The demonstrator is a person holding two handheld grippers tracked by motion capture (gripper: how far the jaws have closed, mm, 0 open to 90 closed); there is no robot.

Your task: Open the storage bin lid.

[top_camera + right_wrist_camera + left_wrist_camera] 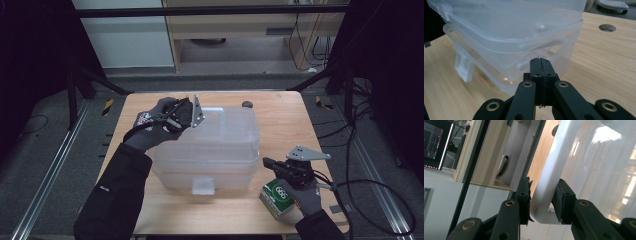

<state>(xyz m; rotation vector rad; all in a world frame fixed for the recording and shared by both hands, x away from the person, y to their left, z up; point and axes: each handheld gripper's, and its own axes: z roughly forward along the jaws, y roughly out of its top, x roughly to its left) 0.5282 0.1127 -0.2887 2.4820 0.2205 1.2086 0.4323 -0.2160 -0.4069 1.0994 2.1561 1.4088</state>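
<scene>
A clear plastic storage box (210, 145) with a lid stands in the middle of the wooden table (285, 125). My left gripper (200, 120) is at the lid's far left corner. In the left gripper view its jaws (541, 197) are shut on the lid's white handle (554, 165), one pad on each side of the bar. My right gripper (265, 162) hovers low beside the box's right wall. In the right gripper view its jaws (541, 62) are shut with nothing between them and point at the box (506, 32).
A green and white carton (277, 195) lies under my right hand near the table's front right corner. The box's front latch (202, 186) faces me. A round cable hole (246, 104) sits at the table's far edge. Cables trail off to the right.
</scene>
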